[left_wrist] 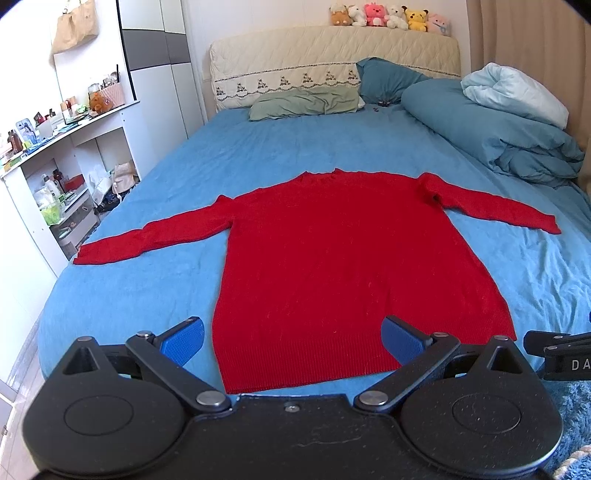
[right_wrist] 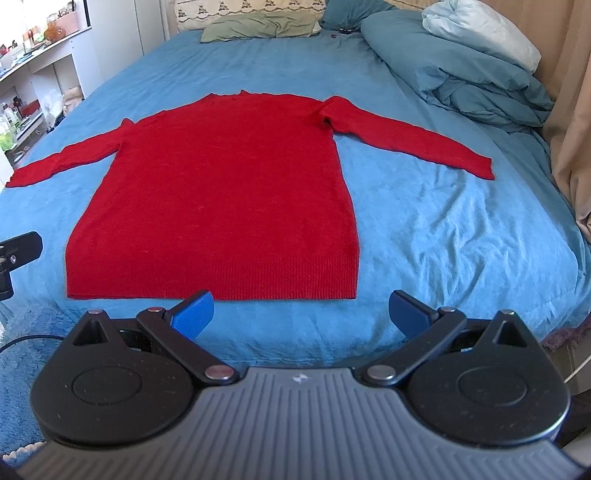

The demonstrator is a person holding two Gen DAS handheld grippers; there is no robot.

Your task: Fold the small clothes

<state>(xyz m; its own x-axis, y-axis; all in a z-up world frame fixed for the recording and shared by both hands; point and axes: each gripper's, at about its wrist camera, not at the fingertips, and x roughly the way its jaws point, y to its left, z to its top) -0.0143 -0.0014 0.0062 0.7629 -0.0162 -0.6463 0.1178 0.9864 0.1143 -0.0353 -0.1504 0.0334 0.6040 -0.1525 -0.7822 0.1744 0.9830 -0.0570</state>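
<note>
A red long-sleeved sweater lies flat on the blue bed sheet, hem toward me, both sleeves spread out to the sides. It also shows in the right wrist view. My left gripper is open and empty, hovering just above the sweater's hem near the foot of the bed. My right gripper is open and empty, in front of the hem near its right corner. Neither touches the cloth.
A rolled blue duvet with a pale pillow lies at the right. A green pillow and the headboard with plush toys are at the far end. White shelves stand left of the bed. A curtain hangs at the right.
</note>
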